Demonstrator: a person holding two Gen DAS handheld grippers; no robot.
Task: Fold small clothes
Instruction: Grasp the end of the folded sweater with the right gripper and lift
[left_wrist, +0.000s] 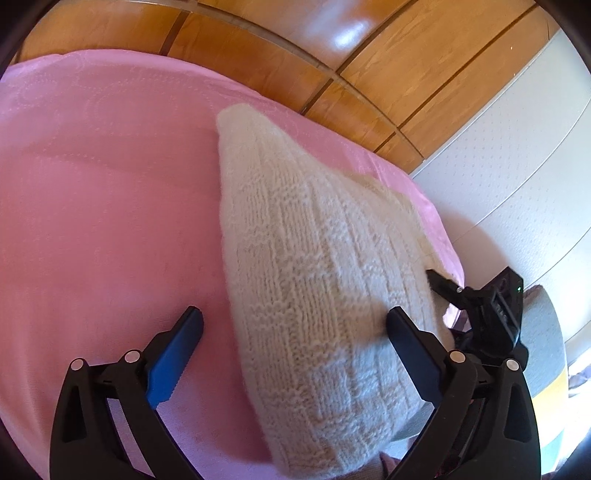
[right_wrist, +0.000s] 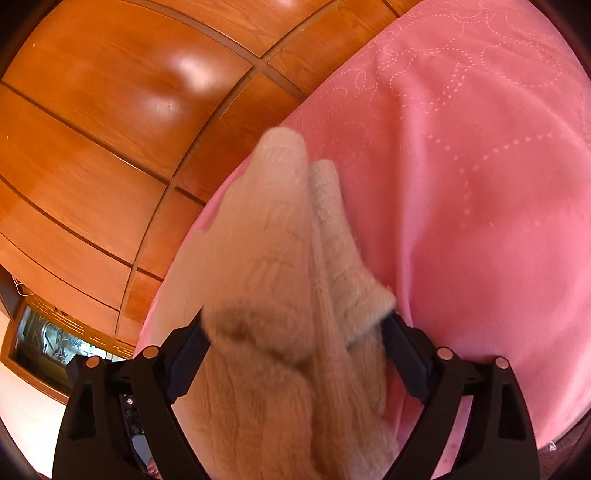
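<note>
A cream knitted garment (left_wrist: 314, 266) lies in a long folded shape on the pink bedcover (left_wrist: 110, 221). My left gripper (left_wrist: 295, 325) is open, its fingers standing on either side of the garment's near end. In the right wrist view the same knit (right_wrist: 288, 295) bunches up between the fingers of my right gripper (right_wrist: 295, 332), which is open wide with thick folds of the knit lying between its pads. The right gripper also shows at the right of the left wrist view (left_wrist: 480, 306), at the garment's edge.
A wooden panelled wardrobe (left_wrist: 332, 74) stands beyond the bed's far edge. A white dotted surface (left_wrist: 517, 166) is at the right. The pink cover (right_wrist: 480, 184) spreads to the right of the garment. A dark glass-fronted cabinet (right_wrist: 55, 343) sits low on the left.
</note>
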